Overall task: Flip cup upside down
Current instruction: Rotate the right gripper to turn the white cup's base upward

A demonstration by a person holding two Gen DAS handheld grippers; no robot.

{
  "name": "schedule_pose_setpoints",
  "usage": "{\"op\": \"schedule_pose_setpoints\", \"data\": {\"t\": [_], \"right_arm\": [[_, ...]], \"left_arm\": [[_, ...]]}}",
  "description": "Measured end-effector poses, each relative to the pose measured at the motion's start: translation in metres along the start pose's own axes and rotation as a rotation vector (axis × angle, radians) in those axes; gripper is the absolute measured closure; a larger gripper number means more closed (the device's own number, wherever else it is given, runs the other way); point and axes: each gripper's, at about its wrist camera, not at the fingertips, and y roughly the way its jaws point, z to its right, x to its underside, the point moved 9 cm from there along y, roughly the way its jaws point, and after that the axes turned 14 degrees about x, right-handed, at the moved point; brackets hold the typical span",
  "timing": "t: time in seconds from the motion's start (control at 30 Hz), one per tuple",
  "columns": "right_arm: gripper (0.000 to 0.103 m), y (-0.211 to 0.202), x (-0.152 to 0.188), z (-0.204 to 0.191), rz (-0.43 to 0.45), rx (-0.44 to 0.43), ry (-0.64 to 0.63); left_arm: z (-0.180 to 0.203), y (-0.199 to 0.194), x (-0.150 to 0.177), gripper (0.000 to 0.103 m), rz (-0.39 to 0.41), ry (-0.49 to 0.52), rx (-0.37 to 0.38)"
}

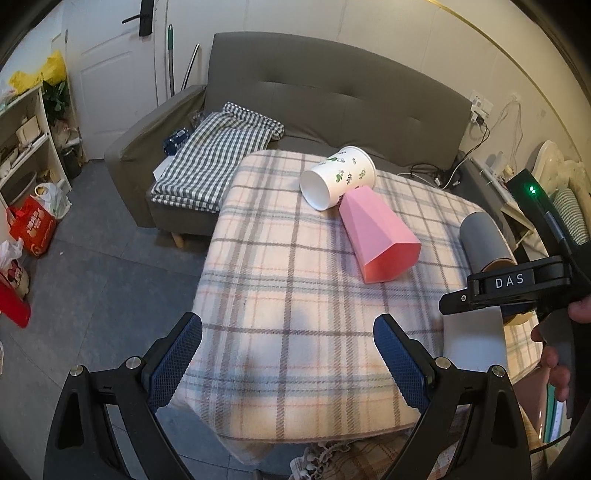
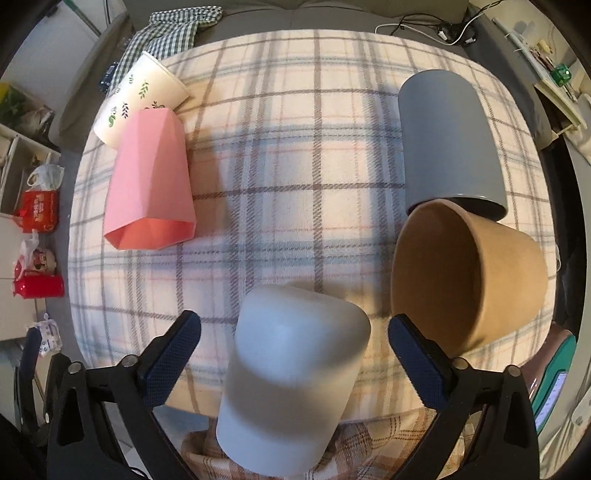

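Note:
Several cups lie on their sides on a plaid-covered table [image 2: 295,155]. A frosted white cup [image 2: 291,391] lies at the near edge, base away from me, between the open fingers of my right gripper [image 2: 295,350], which do not touch it. A brown paper cup [image 2: 472,273] lies to its right, and a grey cup [image 2: 450,140] lies behind that. A pink faceted cup [image 2: 147,184] and a white leaf-print paper cup [image 2: 136,96] lie at the left. My left gripper [image 1: 288,350] is open and empty over the table's near left part. The pink cup [image 1: 376,236] and leaf cup [image 1: 340,177] lie ahead of it.
A grey sofa [image 1: 332,96] with a checked cloth [image 1: 218,155] stands behind the table. Shelves [image 1: 22,140] and red bags [image 1: 33,225] are on the floor at the left. Cables and a power strip [image 2: 443,29] lie at the back right. The right gripper's body [image 1: 517,284] shows at the left wrist view's right edge.

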Motion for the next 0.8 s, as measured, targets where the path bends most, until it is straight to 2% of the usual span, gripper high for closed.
{"op": "schedule_pose_setpoints", "data": {"t": [0.1,0.23,0.43,0.57,0.8], "right_arm": [[0.011,0.004,0.000,-0.002,-0.016,-0.011,-0.003],[0.030,-0.001,-0.001,-0.001,-0.006,-0.025,-0.005],[0.030,-0.025,0.005,0.004,0.052,-0.062,-0.021],[0.030,-0.050,0.009,0.003,0.170,-0.096,-0.060],[0.031,-0.088,0.012,0.002,0.474,-0.016,-0.174]], "left_arm": [[0.001,-0.002,0.000,0.006,0.000,0.002,-0.002],[0.003,-0.004,0.000,0.006,0.000,0.006,-0.008],[0.012,-0.015,-0.003,0.006,0.012,0.018,-0.027],[0.019,-0.022,-0.005,0.006,0.024,0.031,-0.042],[0.031,-0.025,-0.002,0.006,0.034,0.026,-0.064]]}}
